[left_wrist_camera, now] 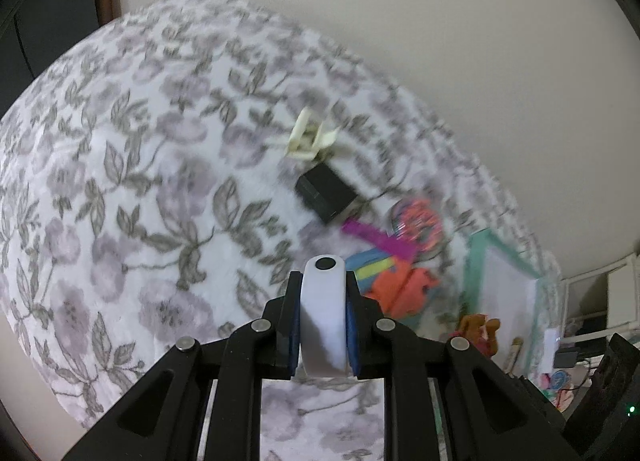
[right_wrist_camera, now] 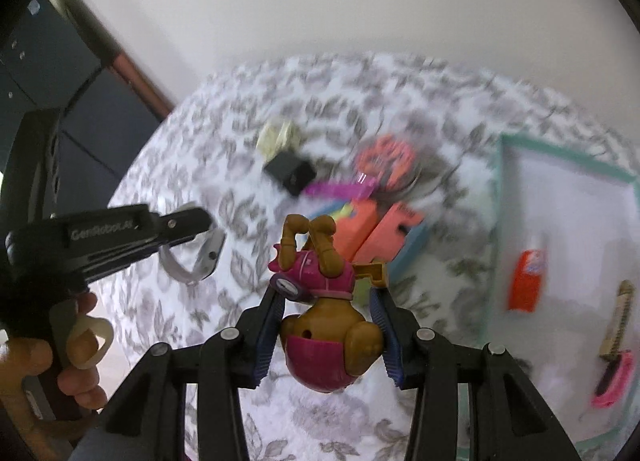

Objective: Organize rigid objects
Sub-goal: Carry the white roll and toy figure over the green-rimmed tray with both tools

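Observation:
My left gripper is shut on a white band-shaped object with a black dot at its tip; from the right wrist view the same gripper holds it as a grey-white loop above the floral cloth. My right gripper is shut on a brown and pink toy dog figure, held upside down with its legs pointing away. Beyond lie a black box, a cream clip-like piece, a magenta strip, an orange-patterned disc and orange blocks.
A teal-rimmed white tray at the right holds an orange packet, a tan comb-like strip and a pink item. A person's hand grips the left tool's handle. Dark furniture stands at the left.

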`<state>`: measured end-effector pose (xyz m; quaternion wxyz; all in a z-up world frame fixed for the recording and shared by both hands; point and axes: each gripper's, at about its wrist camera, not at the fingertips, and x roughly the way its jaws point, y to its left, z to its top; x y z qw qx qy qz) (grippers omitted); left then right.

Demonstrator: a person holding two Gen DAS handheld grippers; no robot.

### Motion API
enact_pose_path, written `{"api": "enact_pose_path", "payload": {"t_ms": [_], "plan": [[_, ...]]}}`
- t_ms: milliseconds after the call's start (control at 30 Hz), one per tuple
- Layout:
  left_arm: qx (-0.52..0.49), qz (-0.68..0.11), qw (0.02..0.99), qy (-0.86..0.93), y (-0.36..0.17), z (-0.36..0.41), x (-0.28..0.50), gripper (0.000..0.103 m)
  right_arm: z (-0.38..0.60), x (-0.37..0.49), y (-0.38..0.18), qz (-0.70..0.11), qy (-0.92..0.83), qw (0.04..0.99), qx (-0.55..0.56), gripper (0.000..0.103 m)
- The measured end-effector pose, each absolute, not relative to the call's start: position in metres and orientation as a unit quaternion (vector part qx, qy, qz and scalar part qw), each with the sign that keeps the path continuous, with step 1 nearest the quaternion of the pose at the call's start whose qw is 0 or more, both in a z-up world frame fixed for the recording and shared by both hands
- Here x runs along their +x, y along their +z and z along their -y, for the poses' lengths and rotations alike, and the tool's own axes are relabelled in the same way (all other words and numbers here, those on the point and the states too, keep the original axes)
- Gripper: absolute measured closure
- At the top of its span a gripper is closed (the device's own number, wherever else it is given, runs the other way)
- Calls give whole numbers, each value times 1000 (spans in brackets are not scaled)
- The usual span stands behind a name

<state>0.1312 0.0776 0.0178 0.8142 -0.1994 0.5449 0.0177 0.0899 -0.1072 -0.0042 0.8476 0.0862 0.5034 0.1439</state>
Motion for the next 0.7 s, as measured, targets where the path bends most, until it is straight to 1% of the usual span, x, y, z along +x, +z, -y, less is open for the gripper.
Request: {"api": "enact_pose_path", "payload": {"t_ms": [200,300,533,700], "plan": [[-203,-507,838,-3,48,-61,131,84,137,83,31,-450,95,883,88,56],[-200,-500,842,-23,57,-48,132,84,158,77,43,-430,75,895,97,56],[-181,-483,855,-58,69,-8,134,84,204,68,55,-400,30,907,129,56],[-147,-479,860,-99,62,50,133,84,238,62,53,-380,-4,912,150,56]]}}
